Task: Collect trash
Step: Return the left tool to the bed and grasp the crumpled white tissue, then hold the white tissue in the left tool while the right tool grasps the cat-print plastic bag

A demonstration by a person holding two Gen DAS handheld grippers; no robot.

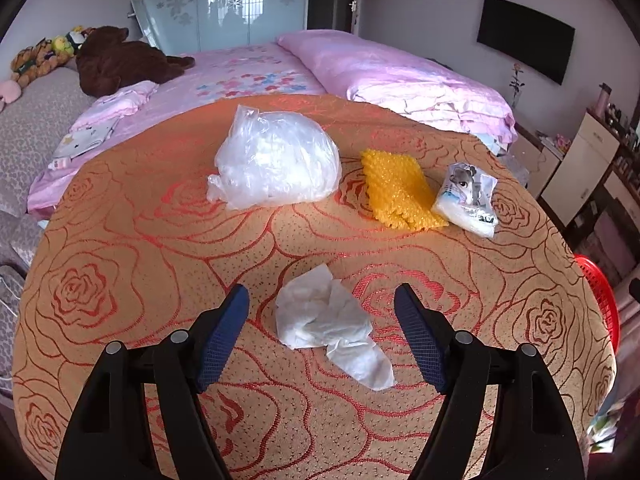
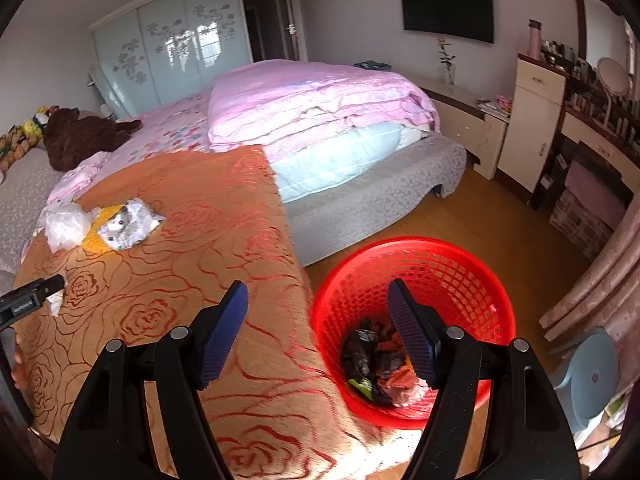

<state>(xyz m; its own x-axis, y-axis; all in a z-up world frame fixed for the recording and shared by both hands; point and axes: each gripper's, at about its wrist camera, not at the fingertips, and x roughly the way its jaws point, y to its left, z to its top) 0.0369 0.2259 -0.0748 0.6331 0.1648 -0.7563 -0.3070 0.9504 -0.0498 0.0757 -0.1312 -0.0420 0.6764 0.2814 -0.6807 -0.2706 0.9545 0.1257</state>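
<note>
On the orange rose cloth (image 1: 140, 240) that covers the near part of the bed, the trash lies in a loose row. Farthest left and toward the back sits a clear bag (image 1: 276, 164), puffed up. Just to its right lies a yellow bubble sheet (image 1: 400, 192), and touching that sheet's right edge is a printed packet (image 1: 468, 200). Nearer to me, well apart from those three, a crumpled tissue (image 1: 332, 324) rests flat on the cloth.

My left gripper (image 1: 322, 300) hangs over the tissue with its jaws spread wide, one blue pad (image 1: 224, 336) on each side of it, holding nothing. Whether the pads touch the cloth I cannot tell.

My right gripper (image 2: 318, 300) is also spread and holds nothing. Its left finger is over the cloth's right edge, its right finger over the red basket (image 2: 460, 264). The basket stands on the wooden floor just beside the bed, below the cloth's edge, and has dark and orange scraps (image 2: 380, 360) at its bottom. In the right wrist view the bag, sheet and packet show far left on the cloth, and the tip of my left gripper pokes in at the frame's left edge.
</note>
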